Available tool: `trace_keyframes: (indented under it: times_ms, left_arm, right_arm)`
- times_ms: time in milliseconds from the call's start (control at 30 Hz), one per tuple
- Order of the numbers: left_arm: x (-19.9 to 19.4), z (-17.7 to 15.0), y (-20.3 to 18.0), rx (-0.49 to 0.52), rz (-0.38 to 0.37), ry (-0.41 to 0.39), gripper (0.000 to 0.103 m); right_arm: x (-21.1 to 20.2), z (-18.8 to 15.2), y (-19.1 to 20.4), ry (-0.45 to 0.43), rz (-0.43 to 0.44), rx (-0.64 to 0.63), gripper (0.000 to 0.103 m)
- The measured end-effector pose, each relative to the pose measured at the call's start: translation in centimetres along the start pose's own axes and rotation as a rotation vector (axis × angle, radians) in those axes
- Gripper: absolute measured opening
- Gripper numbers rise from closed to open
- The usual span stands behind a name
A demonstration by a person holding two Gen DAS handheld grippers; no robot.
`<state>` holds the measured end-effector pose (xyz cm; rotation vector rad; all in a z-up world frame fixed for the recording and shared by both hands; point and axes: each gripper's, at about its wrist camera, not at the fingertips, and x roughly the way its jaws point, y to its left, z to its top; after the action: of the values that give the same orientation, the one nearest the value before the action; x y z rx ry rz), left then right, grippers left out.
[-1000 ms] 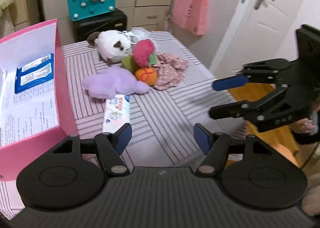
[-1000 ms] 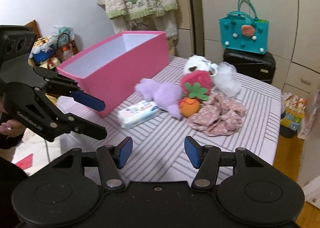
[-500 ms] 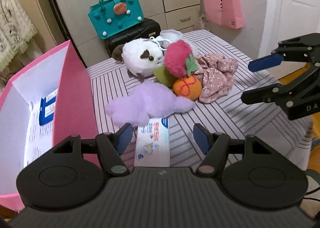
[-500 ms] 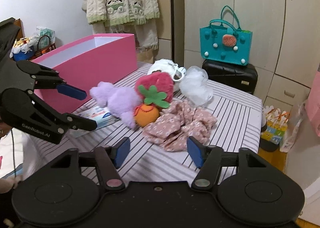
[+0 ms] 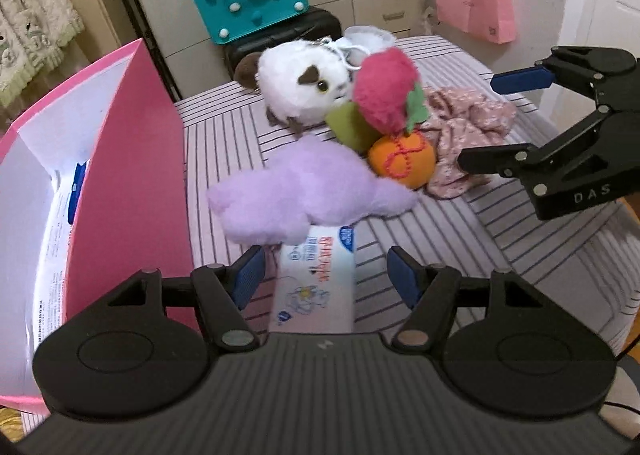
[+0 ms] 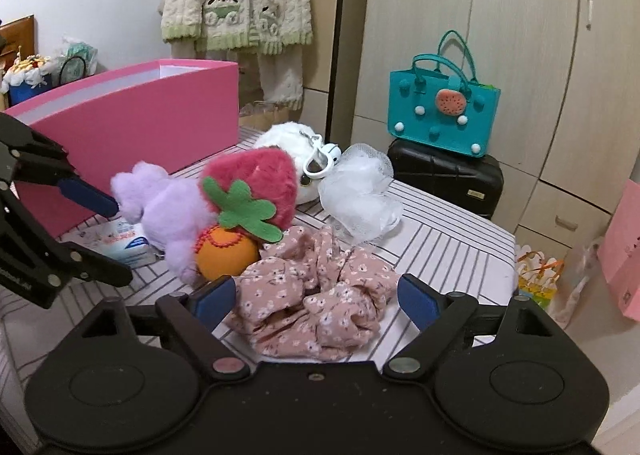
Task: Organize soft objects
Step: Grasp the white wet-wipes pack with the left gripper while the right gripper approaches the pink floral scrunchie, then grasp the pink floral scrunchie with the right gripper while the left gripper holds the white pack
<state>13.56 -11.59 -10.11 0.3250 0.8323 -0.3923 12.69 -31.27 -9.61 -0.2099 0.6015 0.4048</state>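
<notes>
hidden: tissue pack (image 5: 314, 287) far end under purple plush (image 5: 304, 191) | cut off: pink box (image 5: 132, 183) left side

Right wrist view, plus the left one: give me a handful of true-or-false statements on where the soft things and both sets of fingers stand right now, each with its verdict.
1. The floral cloth lies between the right gripper fingers, which are opening. True.
2. The left gripper grips the purple plush. False: it hovers over the wipes pack, holding nothing.
3. The strawberry plush sits above the orange plush. True.
4. The white mesh puff is in the pink box. False: it lies on the striped tablecloth.
</notes>
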Motion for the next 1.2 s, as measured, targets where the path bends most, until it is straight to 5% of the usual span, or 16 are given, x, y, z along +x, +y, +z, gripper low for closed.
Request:
trace_keyframes:
  times_ms: [400, 500, 567, 767, 1200]
  left_arm:
    - [1.5, -0.7, 1.2, -0.101, -0.074, 0.022, 0.068]
    - [1.7, -0.6, 1.3, -0.113, -0.066, 0.0, 0.06]
    - [1.6, -0.7, 1.1, -0.107, -0.065, -0.023, 0.042]
    - [1.4, -1.1, 1.5, -0.141, -0.059, -0.069, 0.04]
    - [0.6, -1.7, 1.4, -0.146, -0.084, -0.058, 0.039]
  right_arm:
    - [2.5, -0.5, -1.5, 0.021, 0.082, 0.09, 0.097]
    - [2.4, -0.9, -1.7, 0.037, 0.104, 0.112, 0.077]
    - [1.9, -1.1, -1.5, 0.034, 0.108, 0.113, 0.055]
    - [0.7, -1.0, 0.1, 0.062, 0.034, 0.083, 0.024]
    - [-2.8, -2.2, 1.6, 0.061, 0.029, 0.188, 0.019]
